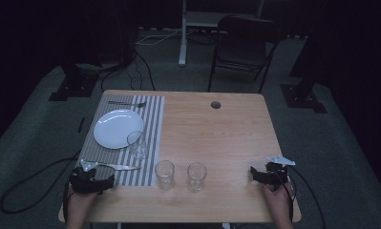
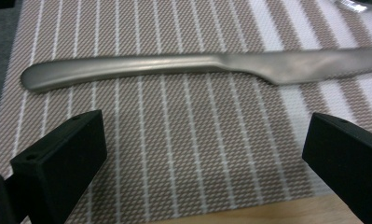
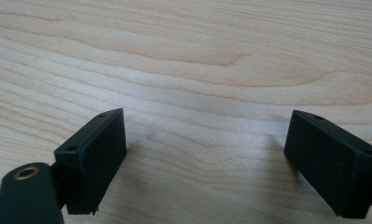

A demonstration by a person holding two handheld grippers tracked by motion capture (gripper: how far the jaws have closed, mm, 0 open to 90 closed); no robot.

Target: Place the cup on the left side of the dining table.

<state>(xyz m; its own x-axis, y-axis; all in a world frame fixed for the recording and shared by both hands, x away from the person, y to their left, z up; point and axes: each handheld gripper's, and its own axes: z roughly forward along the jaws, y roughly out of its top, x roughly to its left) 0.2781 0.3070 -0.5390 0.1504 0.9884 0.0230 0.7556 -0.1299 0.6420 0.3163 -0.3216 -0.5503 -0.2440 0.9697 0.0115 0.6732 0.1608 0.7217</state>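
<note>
A metal knife lies crosswise on the striped placemat, just ahead of my left gripper, which is open and holds nothing. From above, that knife rests along the mat's near edge, with the left gripper right behind it at the table's front left corner. The mat also carries a white plate, a fork at its far end and a clear glass. My right gripper is open low over bare wood, at the front right.
Two empty glasses stand on the wood near the front edge, between the grippers. A cable hole marks the table's far side. Behind the table stand a dark chair and stands, and cables trail on the floor.
</note>
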